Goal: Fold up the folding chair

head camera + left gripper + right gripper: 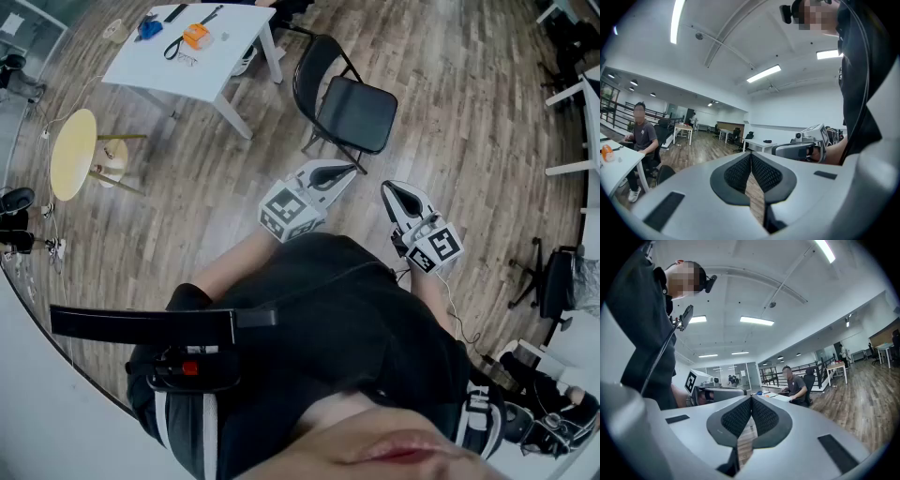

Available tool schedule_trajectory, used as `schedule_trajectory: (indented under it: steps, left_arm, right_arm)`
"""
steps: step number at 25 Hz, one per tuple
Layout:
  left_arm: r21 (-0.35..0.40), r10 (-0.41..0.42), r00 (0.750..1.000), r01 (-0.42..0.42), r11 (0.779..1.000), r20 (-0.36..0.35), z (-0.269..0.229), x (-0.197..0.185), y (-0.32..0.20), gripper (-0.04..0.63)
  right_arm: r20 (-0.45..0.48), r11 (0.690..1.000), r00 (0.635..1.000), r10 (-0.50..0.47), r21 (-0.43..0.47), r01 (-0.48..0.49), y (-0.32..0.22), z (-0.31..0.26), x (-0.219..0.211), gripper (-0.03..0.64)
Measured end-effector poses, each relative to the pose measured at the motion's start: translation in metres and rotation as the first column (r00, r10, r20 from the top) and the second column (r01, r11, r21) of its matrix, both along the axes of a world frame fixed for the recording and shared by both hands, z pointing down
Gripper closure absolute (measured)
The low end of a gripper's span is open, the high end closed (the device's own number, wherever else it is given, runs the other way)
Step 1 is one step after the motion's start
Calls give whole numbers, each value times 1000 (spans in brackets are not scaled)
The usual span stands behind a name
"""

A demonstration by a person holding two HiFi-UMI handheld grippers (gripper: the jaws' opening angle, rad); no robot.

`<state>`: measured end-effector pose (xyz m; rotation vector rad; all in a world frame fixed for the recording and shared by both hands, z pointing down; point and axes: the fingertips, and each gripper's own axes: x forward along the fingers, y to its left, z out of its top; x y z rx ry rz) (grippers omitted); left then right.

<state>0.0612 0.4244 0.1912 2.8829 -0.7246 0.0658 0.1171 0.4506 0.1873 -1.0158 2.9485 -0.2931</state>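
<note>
Zero progress on the fold: chair (347, 108) stands open, seat down, at 12 o'clock from me, near the gripper tips but untouched. Left gripper (349, 172) and right gripper (387, 189) are held level ahead of my torso, jaws pressed together with nothing between the pads (checked in both gripper views). All left to do, I judge: reach in, take seat or back, collapse the frame.

Floor (469, 141) is wood plank, bare round the chair. White table (155, 61) at 10 o'clock carries small items; round yellow side table (73, 153) at 9. Open office, strip lights overhead; a person (643, 133) sits at a table.
</note>
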Motion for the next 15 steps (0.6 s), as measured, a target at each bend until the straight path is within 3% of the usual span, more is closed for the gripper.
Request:
schedule_trajectory:
  steps: [15]
  left_arm:
    - [5,17,1000,-17,1000,16,3,0,5,591]
  right_arm:
    - [28,1000,1000,3,-9,-3,0,2,-1,607]
